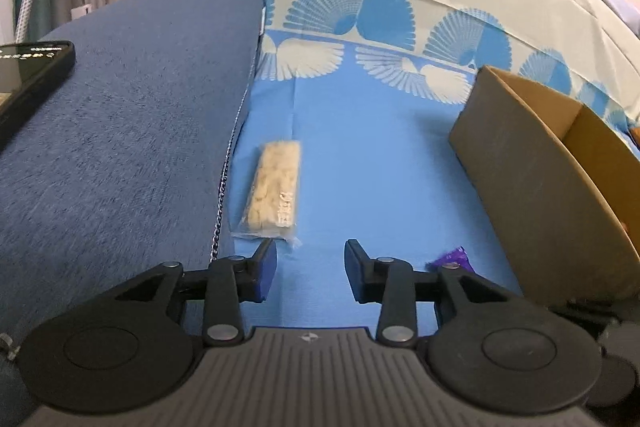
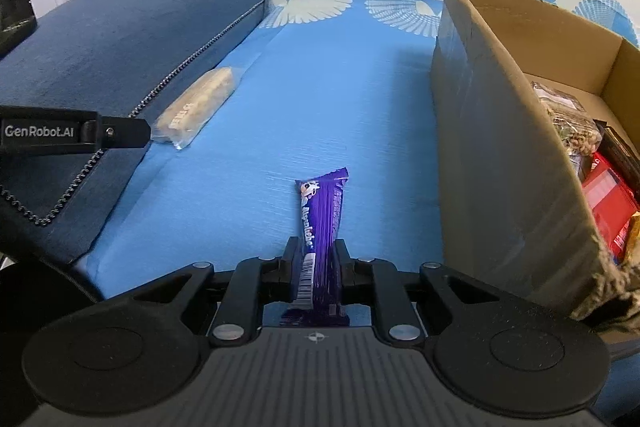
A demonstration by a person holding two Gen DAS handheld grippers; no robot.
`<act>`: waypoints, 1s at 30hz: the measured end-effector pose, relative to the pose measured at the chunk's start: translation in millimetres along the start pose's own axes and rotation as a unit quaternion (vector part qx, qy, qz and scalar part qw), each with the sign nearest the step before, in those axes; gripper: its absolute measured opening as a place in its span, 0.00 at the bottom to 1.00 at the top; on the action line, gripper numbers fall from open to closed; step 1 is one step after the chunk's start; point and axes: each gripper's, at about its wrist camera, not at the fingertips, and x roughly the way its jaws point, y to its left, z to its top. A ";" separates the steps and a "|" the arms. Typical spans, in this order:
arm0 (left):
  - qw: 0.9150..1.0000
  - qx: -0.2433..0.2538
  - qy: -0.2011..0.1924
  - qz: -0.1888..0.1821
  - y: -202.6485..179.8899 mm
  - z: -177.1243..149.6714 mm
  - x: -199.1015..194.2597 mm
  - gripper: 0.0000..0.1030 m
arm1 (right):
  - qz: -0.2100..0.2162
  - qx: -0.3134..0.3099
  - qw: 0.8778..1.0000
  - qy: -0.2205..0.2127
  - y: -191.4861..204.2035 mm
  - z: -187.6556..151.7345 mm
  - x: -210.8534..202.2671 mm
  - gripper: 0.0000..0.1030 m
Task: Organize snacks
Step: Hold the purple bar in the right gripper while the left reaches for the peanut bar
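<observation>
A blue sofa (image 1: pixel 120 131) carries a patterned blue cloth (image 2: pixel 248 179). At right stands a cardboard box (image 2: pixel 496 155) of snacks. The right gripper (image 2: pixel 316 267) clenches 1 purple bar (image 2: pixel 322 223). The left gripper (image 1: pixel 310 267) gapes, empty, near a clear-wrapped bar (image 1: pixel 274 187) by the armrest.

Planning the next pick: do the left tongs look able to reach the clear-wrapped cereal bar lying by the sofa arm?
Probably yes: the left tongs are open and empty, the cereal bar lies just ahead, nothing between.
</observation>
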 end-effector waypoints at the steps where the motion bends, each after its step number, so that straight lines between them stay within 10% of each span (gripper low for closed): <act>1: 1.000 0.001 0.004 0.004 -0.7 2.0 4.8 0.42 | 0.000 0.001 1.000 0.002 0.0 0.2 1.0 0.17; 5: 1.000 0.009 0.013 0.019 -1.2 5.7 16.7 0.50 | -0.001 0.002 1.000 0.011 0.7 -0.9 4.0 0.31; 23: 0.990 0.057 0.035 0.122 -32.1 47.5 91.4 0.79 | 0.012 0.005 0.999 0.035 -2.0 4.1 16.4 0.35; 30: 0.983 0.098 0.058 0.143 -28.9 46.4 119.4 0.75 | 0.013 -0.002 0.999 0.039 -2.3 2.8 15.1 0.35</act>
